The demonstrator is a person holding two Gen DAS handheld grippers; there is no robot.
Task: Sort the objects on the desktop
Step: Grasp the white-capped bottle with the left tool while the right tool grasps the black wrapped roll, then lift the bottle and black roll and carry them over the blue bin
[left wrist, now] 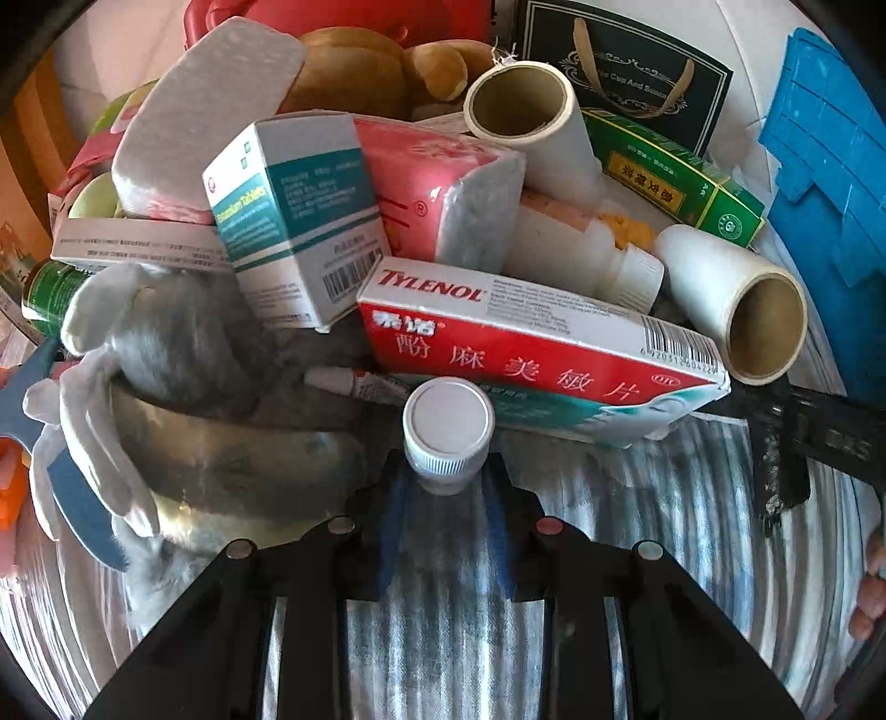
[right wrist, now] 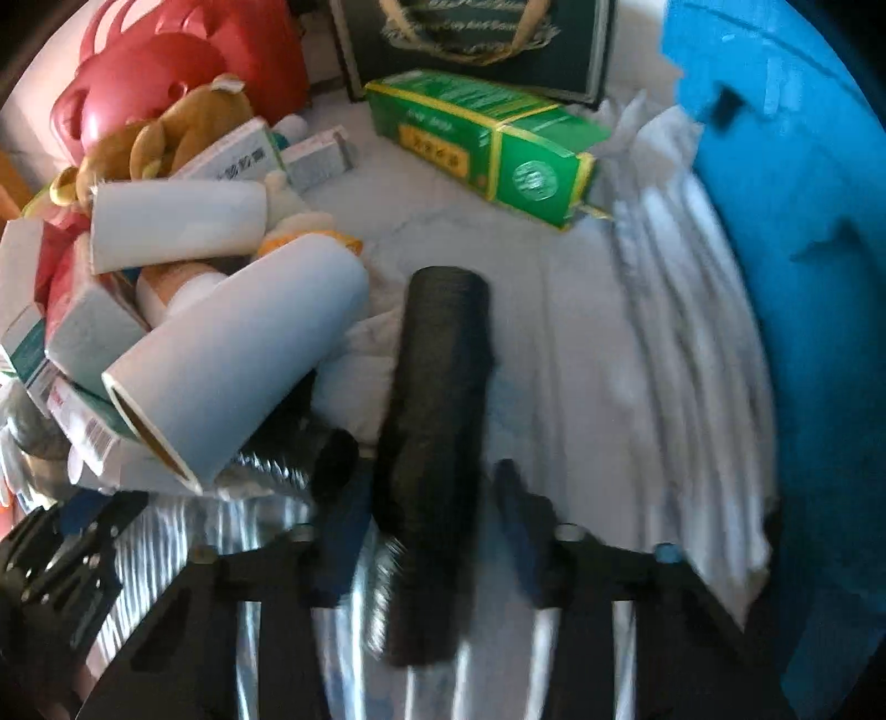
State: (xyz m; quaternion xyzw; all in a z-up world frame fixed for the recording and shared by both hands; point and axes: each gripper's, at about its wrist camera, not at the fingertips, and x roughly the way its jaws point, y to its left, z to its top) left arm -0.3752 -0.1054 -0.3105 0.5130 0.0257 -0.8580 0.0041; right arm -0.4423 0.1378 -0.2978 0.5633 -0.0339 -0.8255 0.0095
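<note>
My left gripper (left wrist: 446, 487) is shut on a small clear bottle with a white ribbed cap (left wrist: 447, 429), held just in front of a red and white Tylenol box (left wrist: 531, 360). Behind it lies a heap: a teal and white medicine box (left wrist: 299, 216), a pink tissue pack (left wrist: 437, 194), two white paper rolls (left wrist: 731, 299), a grey and white glove (left wrist: 138, 354). My right gripper (right wrist: 429, 498) holds a black roll (right wrist: 437, 421) between its fingers, above the white cloth (right wrist: 598, 343); this view is blurred by motion.
A blue plastic crate (right wrist: 797, 277) stands at the right. A green box (right wrist: 487, 144) and a dark gift bag (right wrist: 476, 44) lie at the back. A red basket (right wrist: 183, 61) and a brown plush bear (right wrist: 160, 133) are at the back left. Ribbed shiny surface (left wrist: 637, 554) lies below.
</note>
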